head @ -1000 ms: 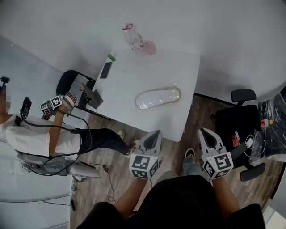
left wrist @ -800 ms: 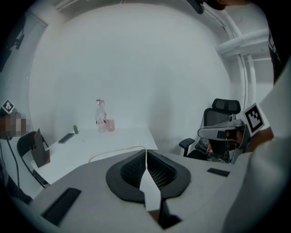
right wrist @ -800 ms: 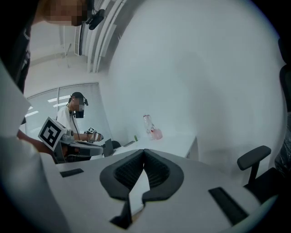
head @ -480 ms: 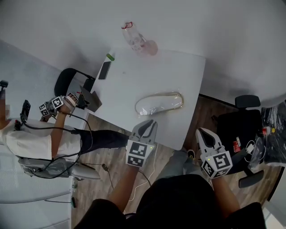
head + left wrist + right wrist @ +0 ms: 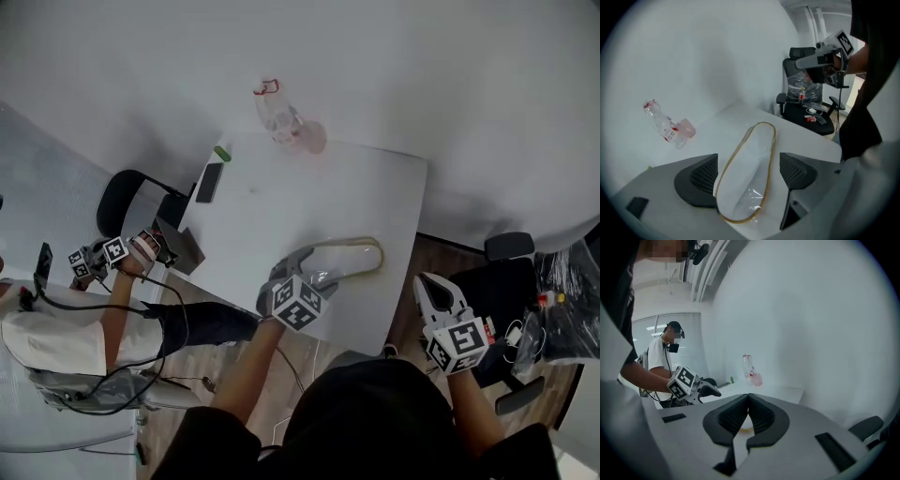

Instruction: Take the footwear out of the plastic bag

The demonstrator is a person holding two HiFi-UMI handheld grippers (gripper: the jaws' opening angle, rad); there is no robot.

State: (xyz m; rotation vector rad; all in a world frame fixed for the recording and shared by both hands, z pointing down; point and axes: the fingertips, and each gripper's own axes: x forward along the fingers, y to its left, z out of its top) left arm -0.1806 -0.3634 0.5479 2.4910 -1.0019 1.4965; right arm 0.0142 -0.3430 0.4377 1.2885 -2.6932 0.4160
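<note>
Barely started: slipper [image 5: 754,154] still inside clear plastic bag [image 5: 751,200] on the surface [image 5: 309,187]. Left gripper [image 5: 314,272] fingers just spread, bag between them, unpinched. Right gripper [image 5: 749,416] fingers pressed together, empty.

bagged slipper [image 5: 343,260]: on table [image 5: 281,202], near edge | bottle [image 5: 278,117]: far edge | phone [image 5: 209,182]: left edge

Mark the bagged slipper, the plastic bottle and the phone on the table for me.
slipper in plastic bag [image 5: 748,174], left gripper view, middle of the sole
plastic bottle [image 5: 277,117], head view, middle of its body
phone [image 5: 209,182], head view, centre of its dark face
</note>
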